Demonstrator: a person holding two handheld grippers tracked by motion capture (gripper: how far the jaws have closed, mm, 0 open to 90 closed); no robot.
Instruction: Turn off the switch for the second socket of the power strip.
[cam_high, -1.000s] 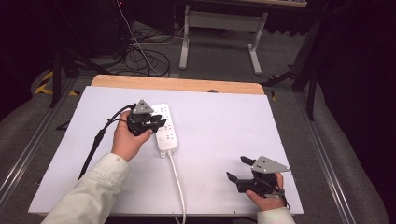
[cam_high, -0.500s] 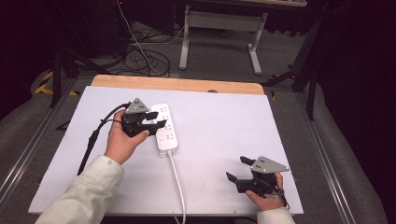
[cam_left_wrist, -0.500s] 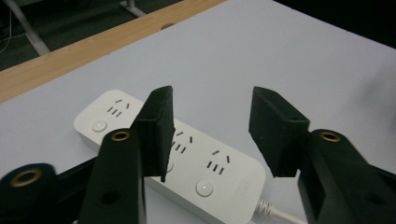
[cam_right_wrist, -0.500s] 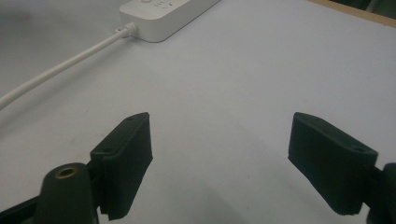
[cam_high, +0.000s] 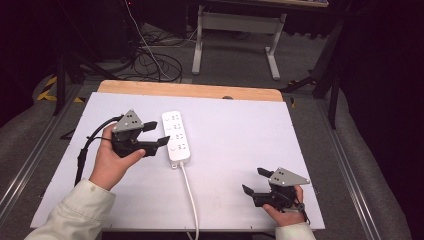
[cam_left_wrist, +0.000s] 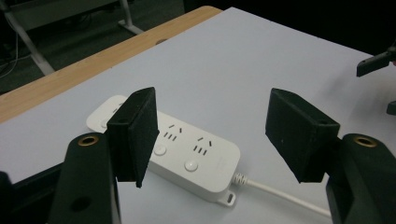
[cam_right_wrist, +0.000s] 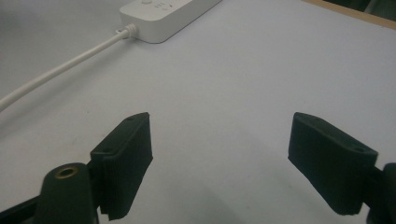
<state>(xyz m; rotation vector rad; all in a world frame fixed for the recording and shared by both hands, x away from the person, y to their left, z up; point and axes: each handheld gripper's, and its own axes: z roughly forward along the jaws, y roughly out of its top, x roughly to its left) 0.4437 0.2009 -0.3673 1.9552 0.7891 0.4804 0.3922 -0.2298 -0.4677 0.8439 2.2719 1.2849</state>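
On the white tabletop (cam_high: 235, 130), power strip (cam_high: 175, 135) lies centre-left; left gripper (cam_high: 156, 134) just beside it, jaws apart. Right gripper (cam_high: 256, 181) near-right, jaws apart. Left gripper view shows strip's buttons (cam_left_wrist: 190, 164).

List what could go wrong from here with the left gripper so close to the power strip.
1. The left gripper, jaws open, sits right beside the power strip; closing carelessly could press one of its round buttons.
2. The strip lies loose on the white board; a nudge from one jaw could slide or turn it.
3. Its white cord runs to the near edge between both hands; the right gripper, open and nearby, might snag it.
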